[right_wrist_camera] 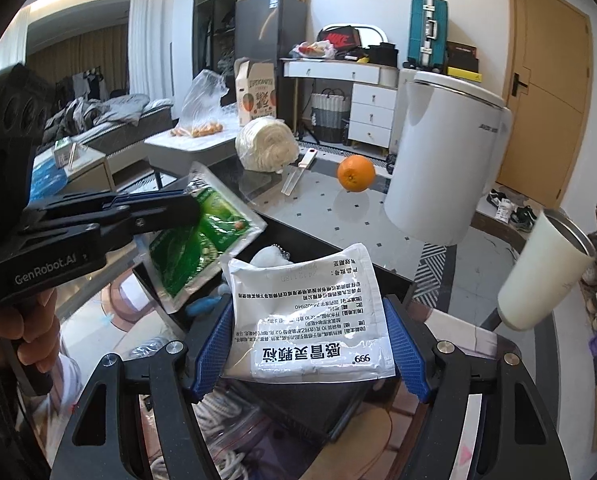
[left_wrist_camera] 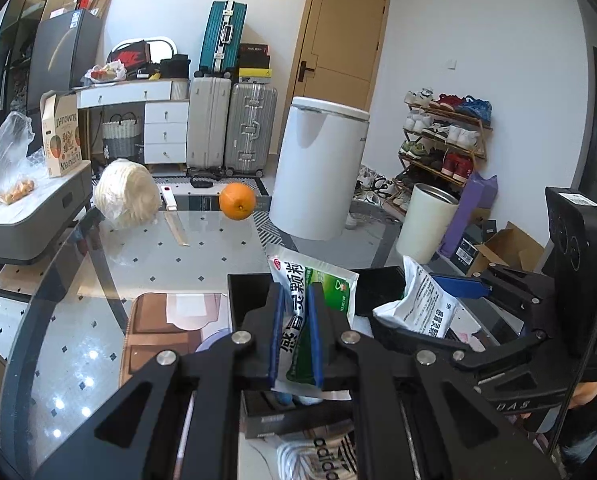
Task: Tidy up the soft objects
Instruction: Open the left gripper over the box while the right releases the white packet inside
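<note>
left gripper: fingers clamped tight on the green sachet, pinched edge-on near its lower half; the top stands free above the pads.
right gripper: fingers held apart at a middling width with the white sachet between them. The blue pads touch its side edges and the pack bows upward, so it looks gripped across its width, not its thickness.
location: both sachets are in the air over the black tray at the near edge of the glass tabletop. Something white and fluffy and a blue item already lie inside the tray; I can't identify either.
risk 1: the white sachet buckles further and pops out of the pads, because the edge grip on a limp pack relies on its own stiffness.
risk 2: the two grippers are close together over the tray, so a careless lowering could knock one sachet with the other gripper's fingers.
risk 3: the green sachet may pivot in the pinch and land half over the tray rim.
risk 4: the orange and knife are well apart from the tray, so trouble from them is unlikely.
</note>
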Demonstrator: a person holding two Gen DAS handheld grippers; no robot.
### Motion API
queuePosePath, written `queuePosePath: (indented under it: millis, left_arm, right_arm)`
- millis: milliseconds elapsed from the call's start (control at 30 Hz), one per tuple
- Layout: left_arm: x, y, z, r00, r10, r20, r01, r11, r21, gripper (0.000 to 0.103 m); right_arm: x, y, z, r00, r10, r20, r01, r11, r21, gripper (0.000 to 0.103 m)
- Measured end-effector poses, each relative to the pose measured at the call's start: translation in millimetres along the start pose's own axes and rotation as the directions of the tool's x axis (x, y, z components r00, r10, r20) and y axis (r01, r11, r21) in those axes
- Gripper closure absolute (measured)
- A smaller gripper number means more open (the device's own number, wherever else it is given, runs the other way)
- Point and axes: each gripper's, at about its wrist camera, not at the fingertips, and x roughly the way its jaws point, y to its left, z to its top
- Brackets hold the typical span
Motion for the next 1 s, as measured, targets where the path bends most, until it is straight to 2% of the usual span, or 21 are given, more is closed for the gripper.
queuePosePath:
  millis: [267, 533, 800, 1000]
  left_arm:
    - [23.2, -0.9, -1.9, 0.998, 0.012, -0.064, -0.01, 1.0, 0.026, 0.093]
    - [37.4, -6.1, -16.4, 0.987, 0.018, -0.161, -0.01, 0.999, 0.05, 0.093]
    - [33.0, -10.0, -20.5, 0.983, -0.005, -0.183, 0.013, 0.999, 0.043, 0.094]
    - [26.7, -15.0, -24.1, 0.983, 0.005, -0.184, 0.005, 0.998, 0.056, 0.09]
  right_arm:
    - [11.4, 0.3, 8.1, 0.999, 0.039, -0.024, -0.04, 0.997, -0.072, 0.03]
    - [19.5, 2.8, 8.9, 0.998, 0.044, -0.046, -0.049, 0.993, -0.112, 0.029]
    - [24.5, 2.0, 7.2, 0.998, 0.043, -0.055, -0.049, 0.992, -0.114, 0.028]
    - [9.4, 3.3, 3.3, 0.999, 0.028, -0.035, -0.032, 0.995, -0.094, 0.019]
